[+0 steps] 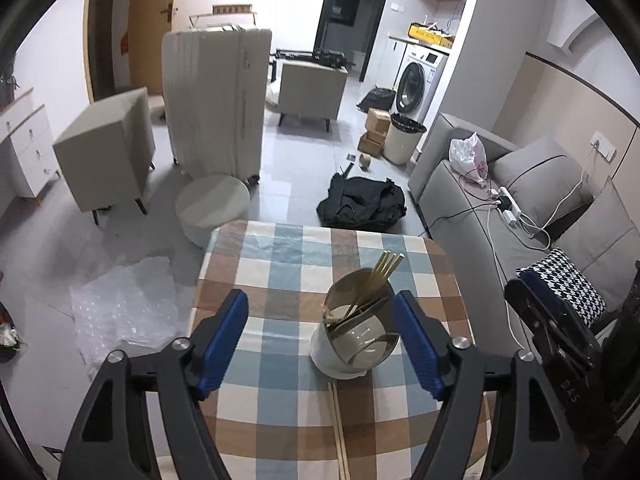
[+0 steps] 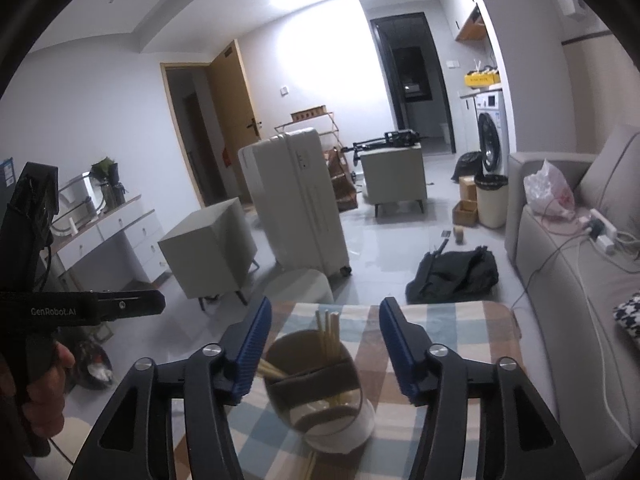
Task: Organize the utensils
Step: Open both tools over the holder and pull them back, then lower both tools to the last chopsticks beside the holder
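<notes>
A metal utensil holder [image 1: 356, 332] with a white base stands on the checked tablecloth [image 1: 280, 264]. Several pale chopsticks [image 1: 386, 266] lean inside it. A loose pair of chopsticks [image 1: 338, 420] lies on the cloth just in front of it. My left gripper [image 1: 320, 295] is open above the near side of the table, the holder just inside its right finger, untouched. My right gripper [image 2: 325, 303] is open too. The holder [image 2: 316, 384] and its chopsticks [image 2: 328, 332] lie between and below its fingers, which do not press on them. A hand [image 2: 44, 392] holds the left gripper's handle.
A grey sofa [image 1: 500, 208] with cables and a plastic bag runs along the table's right side. Beyond the far edge are a round stool [image 1: 212, 204], a white suitcase [image 1: 216, 96] and a black bag [image 1: 362, 202]. Bubble wrap [image 1: 124, 308] lies on the floor at left.
</notes>
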Demonstrator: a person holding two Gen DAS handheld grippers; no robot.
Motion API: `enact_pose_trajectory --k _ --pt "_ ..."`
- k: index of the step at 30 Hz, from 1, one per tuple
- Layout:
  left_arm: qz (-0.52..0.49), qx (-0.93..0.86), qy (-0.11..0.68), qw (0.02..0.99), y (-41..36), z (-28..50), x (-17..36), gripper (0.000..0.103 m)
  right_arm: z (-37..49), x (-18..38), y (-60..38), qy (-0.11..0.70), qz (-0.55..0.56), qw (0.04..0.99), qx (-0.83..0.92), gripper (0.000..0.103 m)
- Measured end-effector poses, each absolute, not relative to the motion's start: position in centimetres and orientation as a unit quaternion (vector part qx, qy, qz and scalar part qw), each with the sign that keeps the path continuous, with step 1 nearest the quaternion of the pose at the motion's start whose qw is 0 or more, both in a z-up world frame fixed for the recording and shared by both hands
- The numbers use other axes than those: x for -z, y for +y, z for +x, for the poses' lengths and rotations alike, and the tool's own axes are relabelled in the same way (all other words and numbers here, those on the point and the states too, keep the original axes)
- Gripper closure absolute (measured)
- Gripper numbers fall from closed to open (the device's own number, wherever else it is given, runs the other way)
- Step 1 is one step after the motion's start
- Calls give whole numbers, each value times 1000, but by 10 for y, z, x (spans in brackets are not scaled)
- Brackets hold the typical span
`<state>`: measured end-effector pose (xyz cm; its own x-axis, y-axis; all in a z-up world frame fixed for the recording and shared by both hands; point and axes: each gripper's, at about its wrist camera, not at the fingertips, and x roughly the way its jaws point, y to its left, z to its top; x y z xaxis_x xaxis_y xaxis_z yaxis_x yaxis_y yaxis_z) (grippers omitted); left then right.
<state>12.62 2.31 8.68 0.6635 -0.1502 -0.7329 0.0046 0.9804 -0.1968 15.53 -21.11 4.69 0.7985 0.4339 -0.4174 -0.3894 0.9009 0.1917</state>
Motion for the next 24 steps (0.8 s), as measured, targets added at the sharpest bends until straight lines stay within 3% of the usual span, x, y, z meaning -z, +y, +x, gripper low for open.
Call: enact_pose_trajectory --k 11,17,24 --pt "-71 21 363 929 19 92 -85 16 98 -56 -210 213 40 950 -227 19" --pt "-70 23 352 933 18 78 -61 15 80 -41 -206 220 28 948 -227 8" --pt "-111 -11 335 936 31 62 -22 15 73 0 -203 266 19 938 -221 7"
